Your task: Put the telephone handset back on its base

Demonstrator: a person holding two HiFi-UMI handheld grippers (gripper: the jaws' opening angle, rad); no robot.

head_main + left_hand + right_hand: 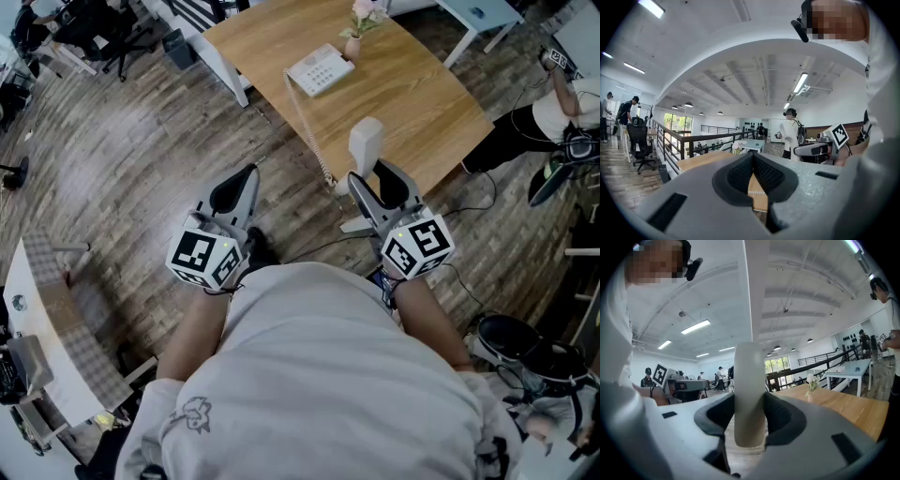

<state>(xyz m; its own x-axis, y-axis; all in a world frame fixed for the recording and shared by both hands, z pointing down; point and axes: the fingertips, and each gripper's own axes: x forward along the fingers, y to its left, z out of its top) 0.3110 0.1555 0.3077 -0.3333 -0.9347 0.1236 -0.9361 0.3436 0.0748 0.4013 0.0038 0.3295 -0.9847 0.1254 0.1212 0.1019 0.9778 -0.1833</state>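
Handset and base are well apart, so most of the job is still ahead, I judge. Largest in the head view is the wooden table (pixel 422 103), filling the upper middle of the frame. On its far part, upper centre, sits the white telephone base (pixel 319 69), its cradle empty.

My right gripper (pixel 373 178) pinches the handset (pixel 365 142) near its lower end, standing upright over the table's near edge; the right gripper view shows the pads pressed on both its sides (pixel 750 394). My left gripper (pixel 251 172) hangs off the table at centre left, jaws pressed together on nothing.

The coiled cord (pixel 309 131) runs from the base over the table's left edge and down toward the handset. The small vase (pixel 352 47) of flowers stands just beside the base.

What could go wrong: the cord could catch the table edge and drag the base; the long handset, held so low, could swivel in my pads and land crooked; a wide swing could tip the vase.
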